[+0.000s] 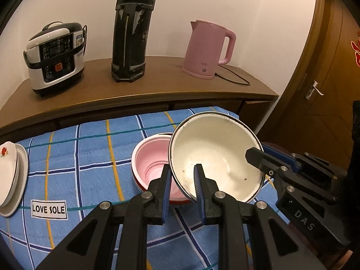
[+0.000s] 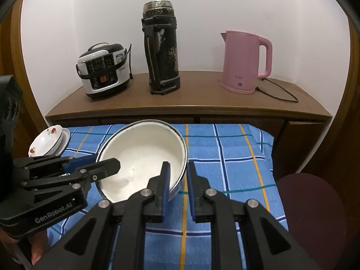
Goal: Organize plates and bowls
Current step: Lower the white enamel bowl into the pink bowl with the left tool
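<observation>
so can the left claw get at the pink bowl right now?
Probably not: the left claw is shut on the white bowl rim, and that bowl hangs partly over the pink bowl.

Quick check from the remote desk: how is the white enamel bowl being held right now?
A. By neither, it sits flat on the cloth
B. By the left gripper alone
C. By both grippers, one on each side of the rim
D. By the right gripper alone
C: the left gripper pinches the near-left wall of the white enamel bowl, and the right gripper clamps the opposite rim, with the bowl tilted over the pink bowl.
</observation>
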A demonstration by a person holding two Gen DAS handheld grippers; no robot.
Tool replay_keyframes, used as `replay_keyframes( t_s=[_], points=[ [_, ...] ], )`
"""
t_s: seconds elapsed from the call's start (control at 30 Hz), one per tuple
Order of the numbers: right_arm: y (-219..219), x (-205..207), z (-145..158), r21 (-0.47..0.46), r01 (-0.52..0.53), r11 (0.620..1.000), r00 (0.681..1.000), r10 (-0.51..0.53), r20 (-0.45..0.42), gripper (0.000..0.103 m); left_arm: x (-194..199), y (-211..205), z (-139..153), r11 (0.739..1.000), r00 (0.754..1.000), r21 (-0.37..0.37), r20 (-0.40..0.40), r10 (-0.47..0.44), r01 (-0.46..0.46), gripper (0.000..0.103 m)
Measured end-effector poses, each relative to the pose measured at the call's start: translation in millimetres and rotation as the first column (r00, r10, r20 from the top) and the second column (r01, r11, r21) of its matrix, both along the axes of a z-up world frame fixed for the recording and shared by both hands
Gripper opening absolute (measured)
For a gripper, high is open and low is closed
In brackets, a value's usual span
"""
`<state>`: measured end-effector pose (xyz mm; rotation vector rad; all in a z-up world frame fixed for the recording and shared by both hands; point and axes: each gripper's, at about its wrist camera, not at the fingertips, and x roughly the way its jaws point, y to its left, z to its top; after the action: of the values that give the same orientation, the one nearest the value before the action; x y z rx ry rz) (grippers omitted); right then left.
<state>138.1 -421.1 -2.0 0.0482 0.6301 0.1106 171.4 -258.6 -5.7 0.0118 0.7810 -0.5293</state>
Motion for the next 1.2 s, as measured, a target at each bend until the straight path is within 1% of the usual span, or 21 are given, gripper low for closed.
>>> replay_keyframes(
  t_s=[0.37,0.73,0.87,1.2],
  points=[
    [2.1,29.0,-2.1,0.023,-0.008,1.0,1.0,0.008,-0.013,0.016,25.1,-0.2,-11.8,1.0,0.999,0.016,-0.025,0.024,-0.024,0.022],
    [6.3,51.9,-25.0,0.042,-0.018,0.999,0.997,0.021,-0.073,0.016,42.4,6.7,-21.4,0.999,0.998,0.028,-0.042,0.042,-0.04,0.022],
    [8.2,55.9,-31.6,0.043,-0.017,0.999,0.996,0.02,-0.089,0.016,44.0,7.2,-21.9,0.998,0.999,0.039,-0.034,0.043,-0.042,0.022],
    [10.7,56.0,-32.8,0.026,-0.011,1.0,0.995,0.013,-0.101,0.016,46.1,7.5,-24.0,0.998,0.998,0.04,-0.046,0.04,-0.038,0.022]
  ],
)
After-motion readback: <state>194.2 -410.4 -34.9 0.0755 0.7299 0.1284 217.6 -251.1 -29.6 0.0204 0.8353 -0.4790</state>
